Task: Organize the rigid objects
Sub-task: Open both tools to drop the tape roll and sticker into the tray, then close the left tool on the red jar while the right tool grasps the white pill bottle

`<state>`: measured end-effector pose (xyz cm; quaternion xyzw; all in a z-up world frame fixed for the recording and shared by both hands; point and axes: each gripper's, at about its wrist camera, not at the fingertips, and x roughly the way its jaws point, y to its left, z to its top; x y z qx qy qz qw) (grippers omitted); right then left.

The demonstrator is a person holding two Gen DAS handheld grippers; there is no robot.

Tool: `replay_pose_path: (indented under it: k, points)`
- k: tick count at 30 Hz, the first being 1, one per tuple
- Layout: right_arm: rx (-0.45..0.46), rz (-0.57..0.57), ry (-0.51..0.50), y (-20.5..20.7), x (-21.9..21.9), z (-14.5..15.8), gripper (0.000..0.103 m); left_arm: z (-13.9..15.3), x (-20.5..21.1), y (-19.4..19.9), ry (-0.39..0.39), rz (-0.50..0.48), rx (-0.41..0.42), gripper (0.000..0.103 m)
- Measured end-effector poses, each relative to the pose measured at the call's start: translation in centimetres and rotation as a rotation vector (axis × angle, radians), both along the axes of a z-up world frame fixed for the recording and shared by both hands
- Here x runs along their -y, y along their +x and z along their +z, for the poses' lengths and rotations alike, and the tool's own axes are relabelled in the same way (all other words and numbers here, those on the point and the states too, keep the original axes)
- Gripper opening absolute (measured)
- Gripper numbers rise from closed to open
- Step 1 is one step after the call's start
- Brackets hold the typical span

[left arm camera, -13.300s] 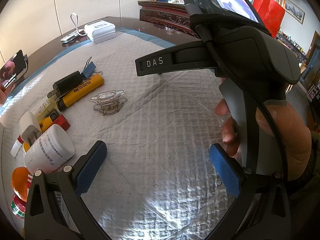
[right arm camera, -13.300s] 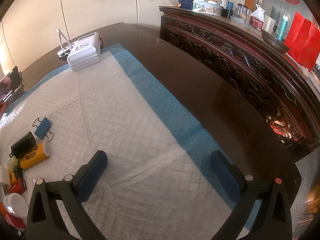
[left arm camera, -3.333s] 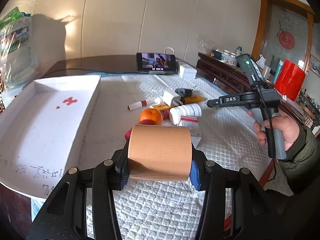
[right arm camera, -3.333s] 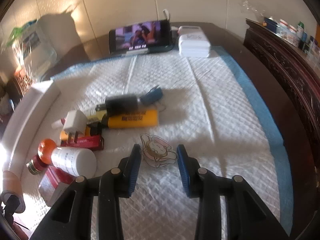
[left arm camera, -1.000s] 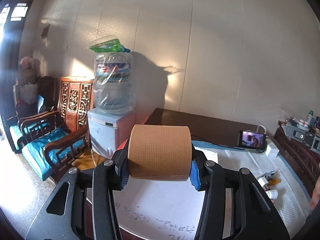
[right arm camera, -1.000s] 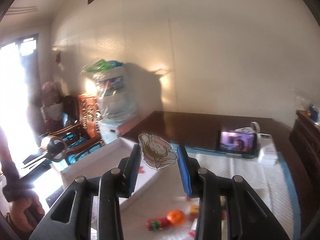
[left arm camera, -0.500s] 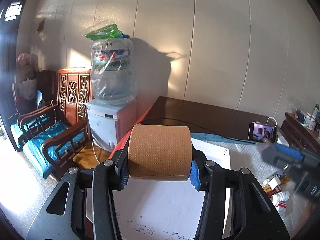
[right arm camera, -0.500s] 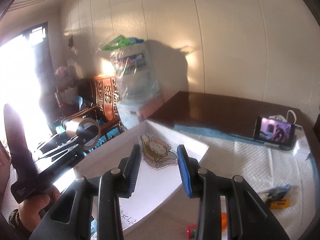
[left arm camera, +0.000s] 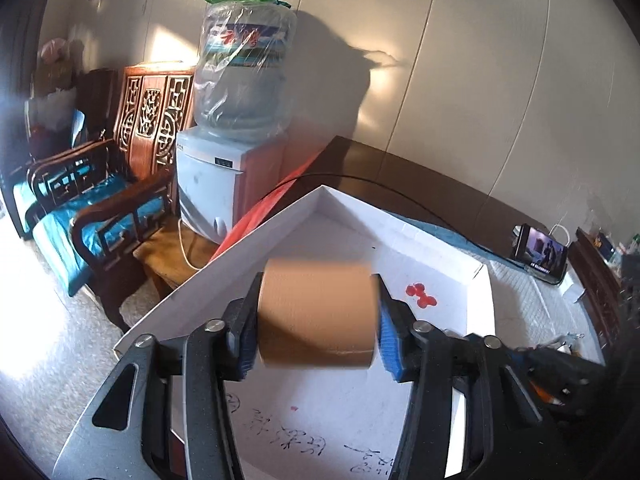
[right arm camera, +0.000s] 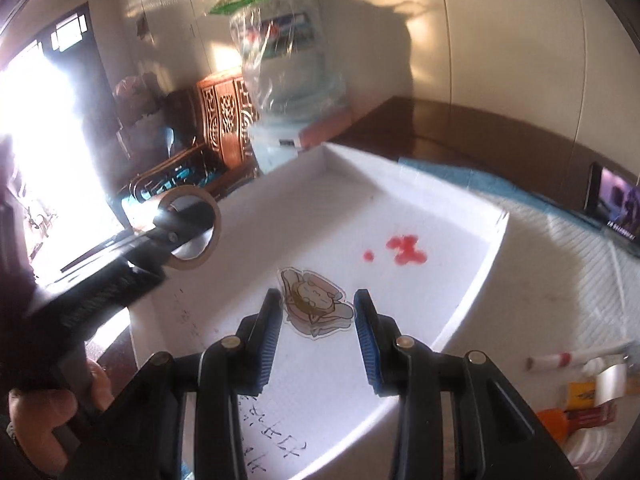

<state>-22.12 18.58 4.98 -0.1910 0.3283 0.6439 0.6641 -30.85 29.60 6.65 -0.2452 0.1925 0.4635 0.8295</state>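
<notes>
Both grippers are now hanging over the white tray (left arm camera: 432, 236), where half a second ago they were only approaching it. The left gripper (left arm camera: 316, 320) has just been spreading its jaws: the tan tape roll (left arm camera: 316, 312) is blurred between the blue pads (left arm camera: 388, 336), and a sliver of tray is showing between the roll and the right-hand pad, so the roll seems to be coming free above the tray floor, though I cannot tell whether the other pad is touching it. That suggests the drop-off step is under way for 1 of the 2 carried items. The right gripper (right arm camera: 316, 316) is holding narrow, pinching the clear cartoon sticker (right arm camera: 314, 306) by its edges, and is hovering just inside the tray's near half, short of the red marks (right arm camera: 404, 250) on the tray floor. The tray itself is showing nothing inside except those red marks and some handwriting; no item is resting in it yet. Beyond the tray's right wall, on the white quilted mat (right arm camera: 560, 264), a marker (right arm camera: 560, 358), a red box (right arm camera: 588, 416) and an orange (right arm camera: 552, 420) are waiting their turn. Past the tray's far corner a water dispenser (left arm camera: 224, 184) is standing.
</notes>
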Motion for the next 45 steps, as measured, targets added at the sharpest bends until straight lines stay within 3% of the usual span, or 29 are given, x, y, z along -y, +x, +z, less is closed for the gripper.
replay_pose_path:
  k: [1, 2, 4, 5, 13, 19, 22, 24, 29, 33, 34, 39, 44, 45]
  points:
    - [-0.007, 0.008, -0.002, 0.0, -0.1, -0.1, 0.043, 0.1, 0.1, -0.2, 0.009, -0.001, 0.022, 0.089]
    - [-0.015, 0.012, 0.000, 0.1, -0.1, -0.2, 0.065, 0.2, 0.3, -0.4, 0.023, 0.000, 0.043, 0.098]
    - [-0.022, 0.004, 0.025, 0.3, 0.4, -0.1, 0.100, 0.6, 0.7, -0.8, 0.062, 0.015, 0.076, 0.103]
    - [-0.021, 0.000, 0.037, 0.4, 0.7, 0.0, 0.103, 0.8, 0.8, -0.9, 0.069, 0.024, 0.081, 0.103]
    - [-0.043, -0.072, 0.123, 2.9, 4.3, 1.7, 0.103, 2.4, 2.2, -0.8, 0.073, 0.010, 0.158, 0.103]
    - [-0.111, -0.155, 0.242, 8.2, 9.5, 3.8, 0.103, 3.8, 6.1, 1.4, 0.130, -0.174, 0.255, 0.103]
    - [-0.137, -0.176, 0.342, 11.3, 13.1, 4.7, 0.103, 4.3, 8.7, 3.8, 0.176, -0.271, 0.189, 0.103]
    - [-0.105, -0.247, 0.371, 13.7, 15.9, 5.3, 0.103, 4.2, 10.2, 5.7, 0.180, -0.345, 0.112, 0.103]
    - [-0.069, -0.408, 0.373, 18.9, 20.3, 5.2, 0.103, 1.8, 12.5, 10.5, 0.064, -0.527, -0.043, 0.103]
    - [-0.107, -0.509, 0.336, 22.4, 22.8, 3.5, 0.103, -0.6, 14.9, 13.4, 0.060, -0.624, -0.168, 0.100]
    - [-0.137, -0.513, 0.328, 23.2, 23.3, 3.0, 0.103, -1.1, 15.3, 14.1, 0.061, -0.634, -0.199, 0.095]
    - [-0.125, -0.525, 0.263, 23.8, 23.8, 2.4, 0.103, -3.1, 15.9, 15.7, 0.016, -0.651, -0.263, 0.094]
    - [-0.114, -0.372, 0.106, 21.2, 21.1, 0.8, 0.103, -4.4, 15.9, 17.1, 0.006, -0.668, -0.326, 0.083]
    - [-0.113, -0.352, 0.092, 20.7, 20.7, 0.3, 0.103, -4.6, 16.0, 17.3, 0.002, -0.676, -0.335, 0.076]
